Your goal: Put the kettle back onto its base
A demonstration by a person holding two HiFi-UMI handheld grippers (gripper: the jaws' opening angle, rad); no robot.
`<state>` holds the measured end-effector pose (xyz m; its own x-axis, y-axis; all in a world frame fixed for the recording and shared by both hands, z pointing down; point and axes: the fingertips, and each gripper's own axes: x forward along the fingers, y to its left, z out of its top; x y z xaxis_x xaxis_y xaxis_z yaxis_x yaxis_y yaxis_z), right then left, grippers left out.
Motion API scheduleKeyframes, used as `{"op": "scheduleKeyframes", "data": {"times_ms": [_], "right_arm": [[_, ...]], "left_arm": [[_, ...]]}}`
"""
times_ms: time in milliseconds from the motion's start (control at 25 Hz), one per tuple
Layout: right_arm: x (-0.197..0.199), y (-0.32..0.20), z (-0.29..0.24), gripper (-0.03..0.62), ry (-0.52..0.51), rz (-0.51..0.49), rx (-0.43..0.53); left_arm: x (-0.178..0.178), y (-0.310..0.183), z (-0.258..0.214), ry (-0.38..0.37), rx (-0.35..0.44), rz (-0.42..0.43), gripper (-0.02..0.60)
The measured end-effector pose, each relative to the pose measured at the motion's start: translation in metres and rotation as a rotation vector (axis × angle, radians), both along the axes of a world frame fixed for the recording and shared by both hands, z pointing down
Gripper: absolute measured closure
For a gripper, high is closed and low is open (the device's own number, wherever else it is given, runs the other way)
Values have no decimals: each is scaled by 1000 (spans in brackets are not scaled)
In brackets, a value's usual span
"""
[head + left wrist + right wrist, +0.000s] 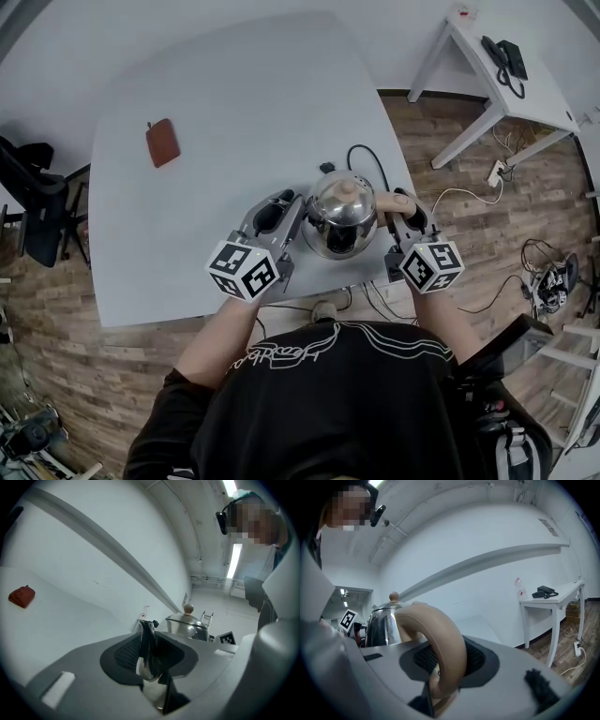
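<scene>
A shiny steel kettle (339,223) with a round wooden lid knob (347,190) stands low over the near edge of the grey table (234,103). My left gripper (292,214) is shut on its metal spout (146,641), which runs between the pads in the left gripper view. My right gripper (405,212) is shut on the curved beige handle (440,644) at the kettle's right side. A black cord (367,157) loops on the table just behind the kettle. The base itself does not show; whatever lies under the kettle is hidden.
A red-brown pouch (162,142) lies at the far left of the table. A white side table (511,94) with a black phone (504,58) stands to the right. A black chair (28,211) is at the left; cables trail on the wooden floor (469,202).
</scene>
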<state>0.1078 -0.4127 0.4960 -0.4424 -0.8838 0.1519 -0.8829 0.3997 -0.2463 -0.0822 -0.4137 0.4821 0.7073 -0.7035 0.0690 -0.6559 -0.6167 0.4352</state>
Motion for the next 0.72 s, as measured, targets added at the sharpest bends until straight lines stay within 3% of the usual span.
{"op": "scheduleKeyframes", "data": {"times_ms": [720], "right_arm": [[4,2,19,485,31,-6,39]], "left_arm": [[6,3,12,-15,60,19,488]]}}
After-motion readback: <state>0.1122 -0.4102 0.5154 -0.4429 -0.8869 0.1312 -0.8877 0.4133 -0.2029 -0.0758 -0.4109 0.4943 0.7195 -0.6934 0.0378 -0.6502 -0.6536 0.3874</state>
